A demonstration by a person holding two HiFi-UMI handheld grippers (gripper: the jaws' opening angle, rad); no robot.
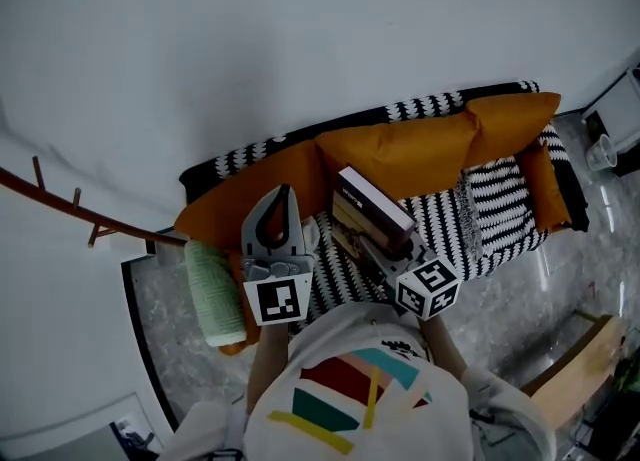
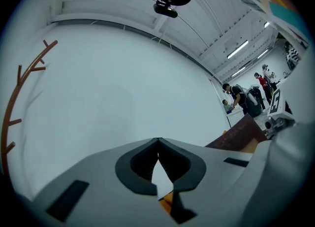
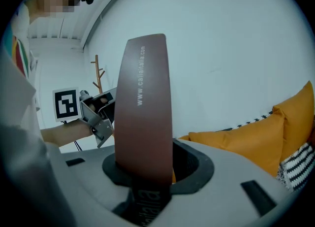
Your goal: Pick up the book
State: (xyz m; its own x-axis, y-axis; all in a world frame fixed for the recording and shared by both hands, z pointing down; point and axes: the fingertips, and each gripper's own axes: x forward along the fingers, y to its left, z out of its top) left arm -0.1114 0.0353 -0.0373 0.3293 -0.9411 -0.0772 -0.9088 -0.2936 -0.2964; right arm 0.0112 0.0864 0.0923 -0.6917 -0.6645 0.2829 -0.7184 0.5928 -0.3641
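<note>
A thick book point(image 1: 372, 207) with a dark brown cover is lifted above the sofa, and my right gripper point(image 1: 383, 252) is shut on its lower end. In the right gripper view its brown spine point(image 3: 143, 103) stands upright between the jaws, with pale lettering running along it. My left gripper point(image 1: 283, 192) hangs to the left of the book, apart from it, with its jaws shut and nothing in them. The left gripper view shows the fingertips point(image 2: 157, 141) meeting against a bare white wall, with a corner of the book point(image 2: 241, 133) at the right.
Below is a sofa point(image 1: 500, 199) with a black-and-white striped cover and orange cushions point(image 1: 410, 149). A pale green roll point(image 1: 213, 294) lies at its left end. A brown coat rack point(image 1: 60, 204) stands by the white wall at the left, and a wooden piece point(image 1: 585, 349) stands on the marble floor.
</note>
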